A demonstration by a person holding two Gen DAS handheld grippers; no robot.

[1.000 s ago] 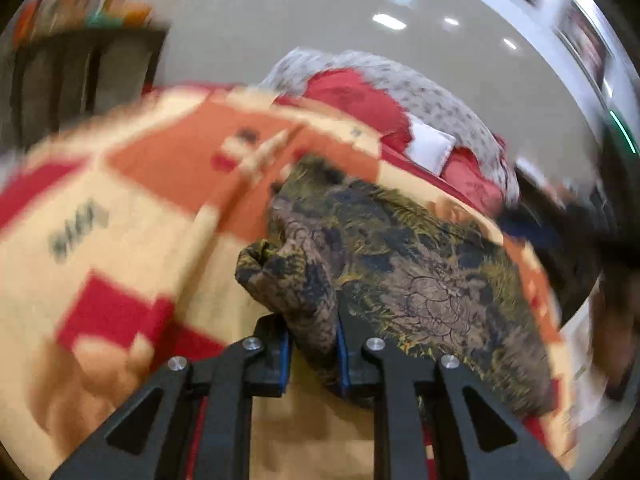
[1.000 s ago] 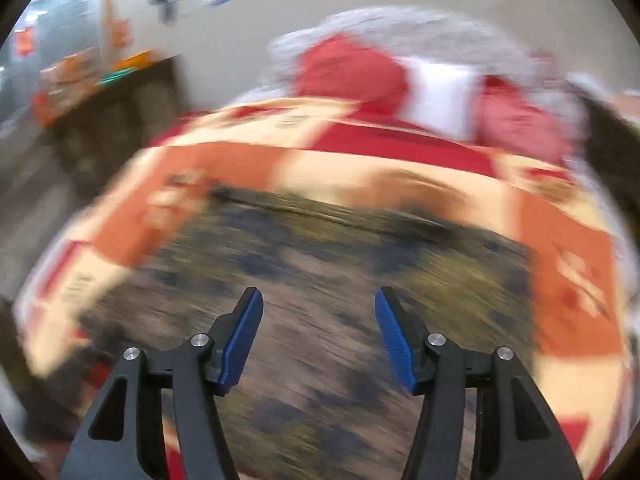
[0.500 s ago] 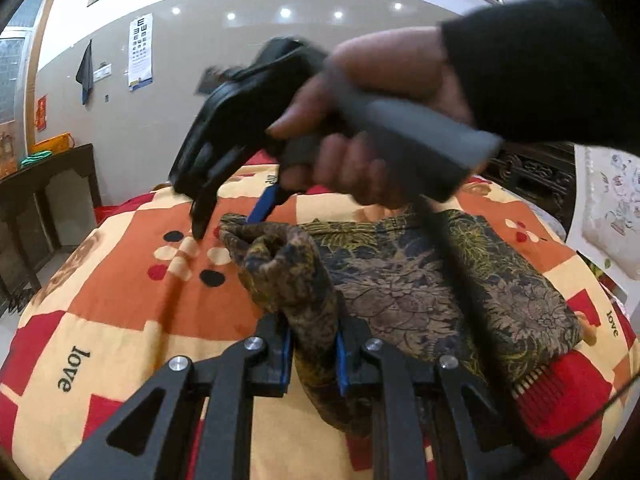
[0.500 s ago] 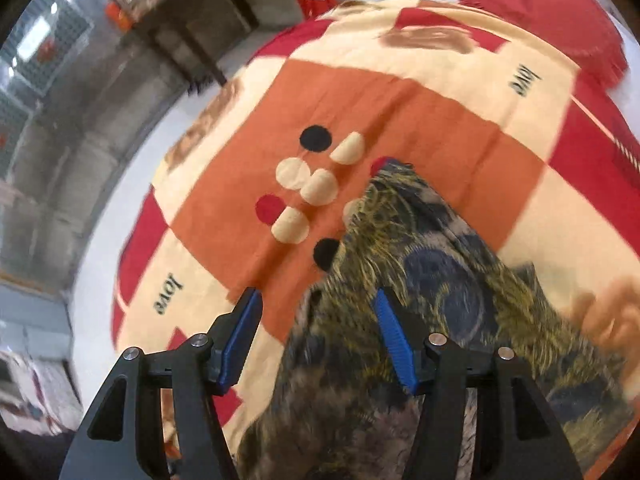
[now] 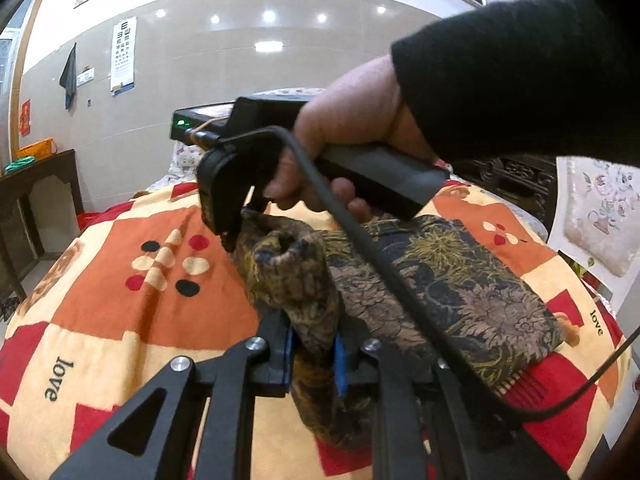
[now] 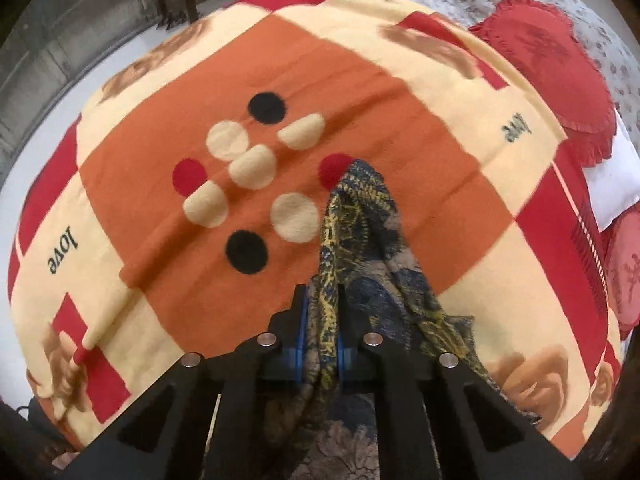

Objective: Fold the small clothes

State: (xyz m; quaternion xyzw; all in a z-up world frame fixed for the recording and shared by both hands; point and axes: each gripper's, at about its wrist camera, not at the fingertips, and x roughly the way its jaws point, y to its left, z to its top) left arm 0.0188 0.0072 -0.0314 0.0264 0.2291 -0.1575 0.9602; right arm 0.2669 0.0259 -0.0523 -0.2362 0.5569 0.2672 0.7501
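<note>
A dark garment (image 5: 460, 280) with a gold and blue flower print lies on an orange, red and cream blanket (image 5: 132, 320). My left gripper (image 5: 312, 354) is shut on a bunched corner of it, lifted off the blanket. In the left wrist view a person's hand (image 5: 352, 120) in a black sleeve points my right gripper (image 5: 236, 236) steeply down at the garment's far corner. In the right wrist view my right gripper (image 6: 320, 320) is closing its jaws, and the blue pads press on a fold of the garment (image 6: 360, 216), which hangs down to the blanket (image 6: 160, 220).
A black cable (image 5: 400, 292) runs from the right gripper across the garment. Red pillows (image 6: 552, 48) lie at the head of the bed. A dark wooden table (image 5: 36, 184) stands left of the bed, and a white embroidered cloth (image 5: 596, 216) hangs at the right.
My right gripper swung over and down to the garment's far corner and closed on it. The left gripper kept its grip and lifted its corner a little.
</note>
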